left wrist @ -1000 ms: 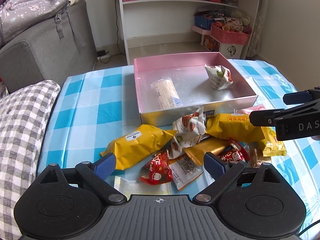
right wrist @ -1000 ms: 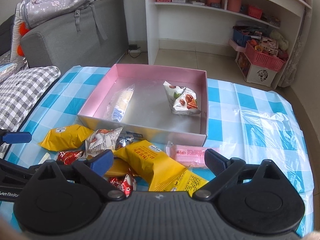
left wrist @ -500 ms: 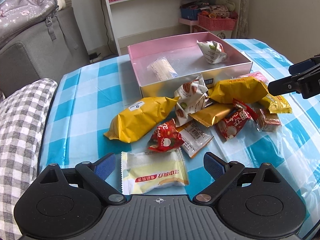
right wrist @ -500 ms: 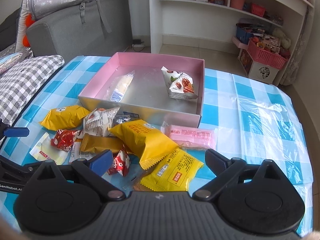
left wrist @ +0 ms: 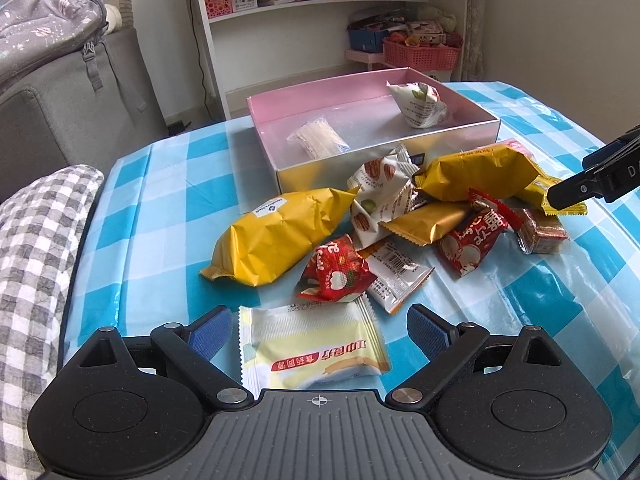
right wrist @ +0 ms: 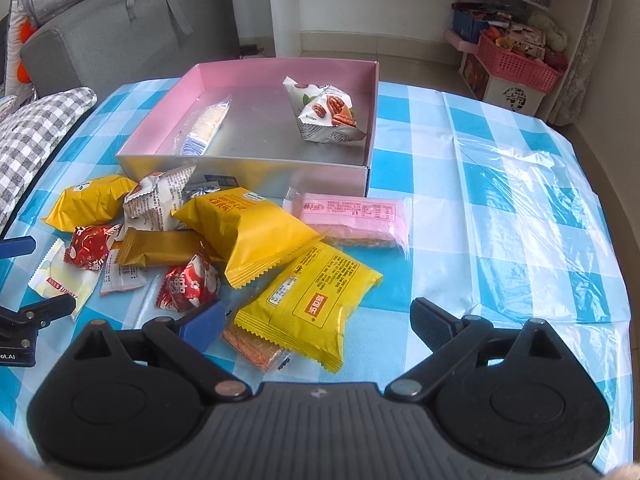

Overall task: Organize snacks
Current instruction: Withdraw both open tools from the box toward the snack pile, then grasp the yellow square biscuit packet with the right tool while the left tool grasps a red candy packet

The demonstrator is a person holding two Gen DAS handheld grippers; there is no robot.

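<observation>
- I see a table with a blue and white checked cloth [left wrist: 160, 184], and on it stands the pink box [right wrist: 160, 128], open at the top.
- In the pink box lie only two snacks: a white nut packet [right wrist: 326, 112] near the far right corner, and a clear-wrapped wafer [right wrist: 206, 128] along the left wall. They are well apart from each other.
- All other snacks are in a loose pile on the cloth, just in front of the near wall of the box.
- My right gripper [right wrist: 316, 320] is wide open and holds nothing. A flat yellow packet [right wrist: 312, 300] lies between its fingers, its near edge close to the gripper body; I cannot tell if a finger touches it.
- A pink bar packet [right wrist: 356, 216] lies further ahead, near the right corner of the box.
- My left gripper [left wrist: 320, 324] is also wide open and empty. The pale cream packet [left wrist: 312, 352] lies between its fingers, at the near edge of the pile.
- Just beyond it is a small red packet [left wrist: 338, 272], beside a big yellow packet [left wrist: 276, 236].
</observation>
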